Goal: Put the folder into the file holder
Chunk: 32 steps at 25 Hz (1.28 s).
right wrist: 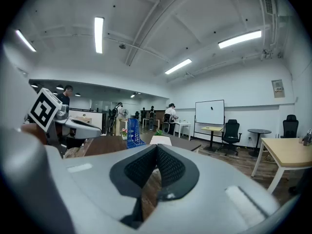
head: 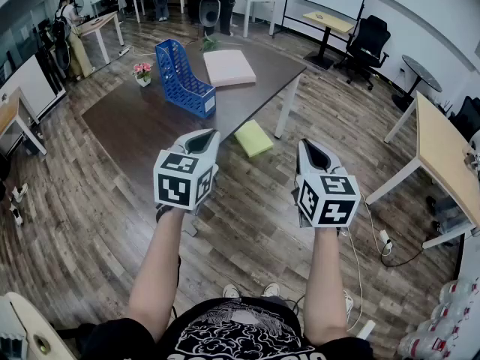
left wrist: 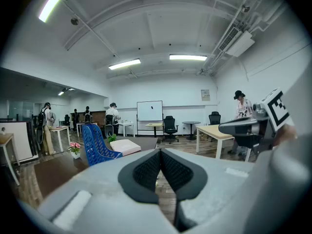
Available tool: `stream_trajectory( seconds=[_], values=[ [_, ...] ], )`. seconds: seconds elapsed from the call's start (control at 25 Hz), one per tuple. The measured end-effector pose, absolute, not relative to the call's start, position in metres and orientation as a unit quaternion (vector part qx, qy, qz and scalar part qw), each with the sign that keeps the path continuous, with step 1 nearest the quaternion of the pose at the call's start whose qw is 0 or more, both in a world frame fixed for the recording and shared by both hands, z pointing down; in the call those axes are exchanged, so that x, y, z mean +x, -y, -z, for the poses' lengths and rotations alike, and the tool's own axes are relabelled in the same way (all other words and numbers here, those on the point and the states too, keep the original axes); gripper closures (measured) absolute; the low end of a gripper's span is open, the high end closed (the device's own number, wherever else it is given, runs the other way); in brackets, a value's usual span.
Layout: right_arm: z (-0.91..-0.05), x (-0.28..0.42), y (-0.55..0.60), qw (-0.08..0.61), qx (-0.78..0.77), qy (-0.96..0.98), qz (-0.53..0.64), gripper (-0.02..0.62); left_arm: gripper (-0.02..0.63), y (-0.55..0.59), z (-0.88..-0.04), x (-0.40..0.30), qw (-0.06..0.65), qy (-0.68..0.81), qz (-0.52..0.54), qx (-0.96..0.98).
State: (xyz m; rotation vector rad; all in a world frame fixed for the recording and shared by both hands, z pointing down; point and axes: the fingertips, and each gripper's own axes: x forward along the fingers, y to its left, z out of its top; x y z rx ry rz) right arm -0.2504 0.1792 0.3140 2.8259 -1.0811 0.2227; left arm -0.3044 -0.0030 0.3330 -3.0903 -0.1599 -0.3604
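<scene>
Left gripper (head: 203, 134) and right gripper (head: 310, 145) are both pressed together, holding nothing. The folder (head: 229, 67) lies on the table (head: 127, 122), near the holder (head: 184, 77). I think it is best to step closer, then open wide at the folder's edge.

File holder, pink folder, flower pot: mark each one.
file holder (head: 182, 76), head view, on its blue lattice side wall.
pink folder (head: 229, 67), head view, middle of its top face.
flower pot (head: 142, 70), head view, on the pink blooms.

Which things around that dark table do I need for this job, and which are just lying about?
For the job:
- pale folder, lying flat on the table
- blue file holder beside it

Just lying about:
- small pot of pink flowers
- yellow-green flat thing beside the table
</scene>
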Motion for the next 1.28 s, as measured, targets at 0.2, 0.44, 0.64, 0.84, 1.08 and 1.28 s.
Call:
stream_trajectory(
  seconds=[0.2,0.44,0.64,0.84,1.08,1.28],
  values=[
    [-0.317,-0.251,-0.171,0.049,0.933,0.347,-0.074,0.595,0.603,0.012,-0.338,-0.306,0.013,0.053,0.115,-0.992],
    [-0.322,-0.25,-0.164,0.05,0.933,0.347,-0.076,0.591,0.603,0.019,-0.344,-0.303,0.01,0.052,0.114,-0.992],
    [-0.321,-0.242,-0.163,0.048,0.933,0.35,-0.076,0.58,0.598,0.021,-0.345,-0.296,0.007,0.049,0.116,-0.992],
    [-0.327,-0.227,-0.162,0.043,0.931,0.354,-0.078,0.558,0.586,0.023,-0.347,-0.283,0.011,0.044,0.116,-0.992],
    [-0.334,-0.199,-0.164,0.039,0.926,0.367,-0.083,0.516,0.551,0.018,-0.352,-0.256,0.011,0.038,0.121,-0.992],
    [-0.339,-0.163,-0.169,0.035,0.922,0.377,-0.086,0.49,0.531,0.014,-0.356,-0.223,0.011,0.028,0.129,-0.991]
  ],
)
